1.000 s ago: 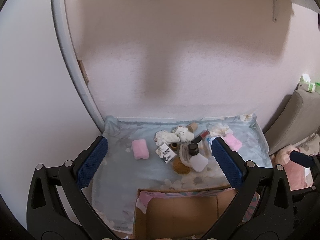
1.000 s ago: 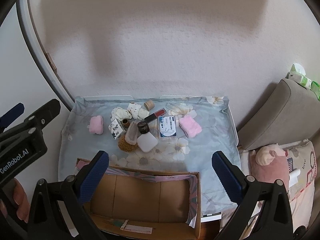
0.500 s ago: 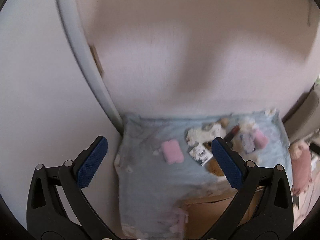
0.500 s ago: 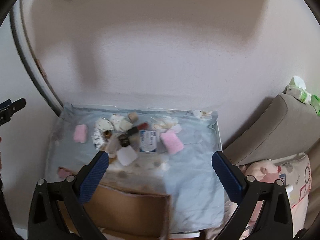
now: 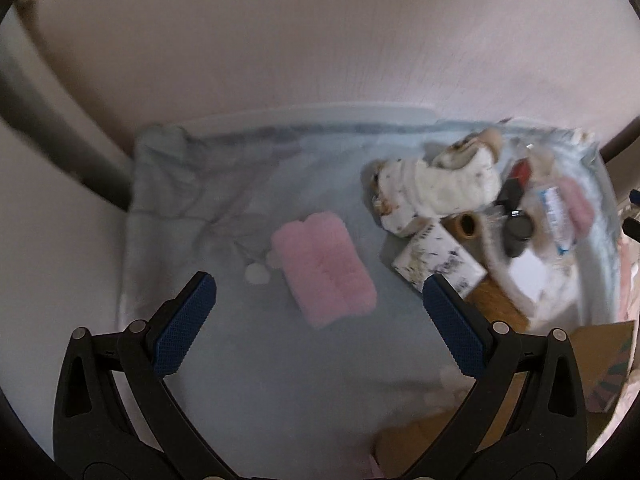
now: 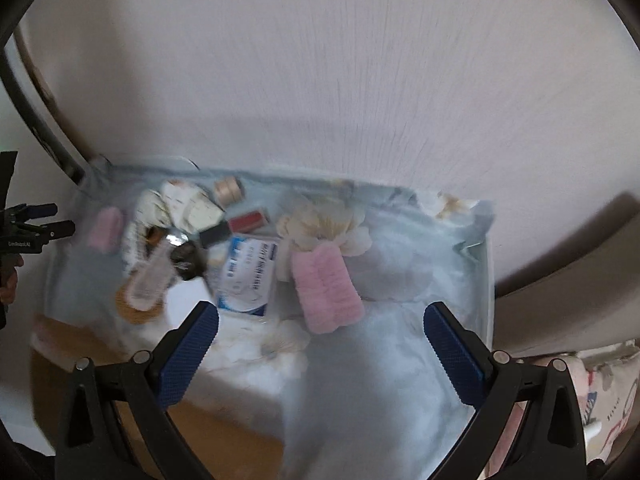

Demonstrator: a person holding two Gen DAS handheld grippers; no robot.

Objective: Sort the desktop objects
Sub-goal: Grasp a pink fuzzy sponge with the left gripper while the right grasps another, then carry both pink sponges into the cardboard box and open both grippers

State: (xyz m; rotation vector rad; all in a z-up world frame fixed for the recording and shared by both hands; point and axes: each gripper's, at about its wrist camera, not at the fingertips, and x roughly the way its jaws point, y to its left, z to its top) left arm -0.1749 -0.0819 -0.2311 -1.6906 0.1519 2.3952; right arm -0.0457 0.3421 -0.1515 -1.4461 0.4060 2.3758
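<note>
On the tabletop (image 5: 200,208) a pink fluffy pad (image 5: 325,268) lies just ahead of our left gripper (image 5: 316,310), which hangs above it with fingers (image 5: 184,322) spread wide, holding nothing. Our right gripper (image 6: 320,344) (equally blurred) hovers near a second pink pad (image 6: 326,290), fingers (image 6: 454,358) spread, empty too.

Two fluffy pink pads lie flat and well apart, one (image 5: 324,268) alone on the pale blue floral cloth, the other (image 6: 326,290) beside a blue-and-white packet (image 6: 248,276). Between them, a blurred heap of small boxes, a bottle and a lipstick (image 6: 244,222).
</note>
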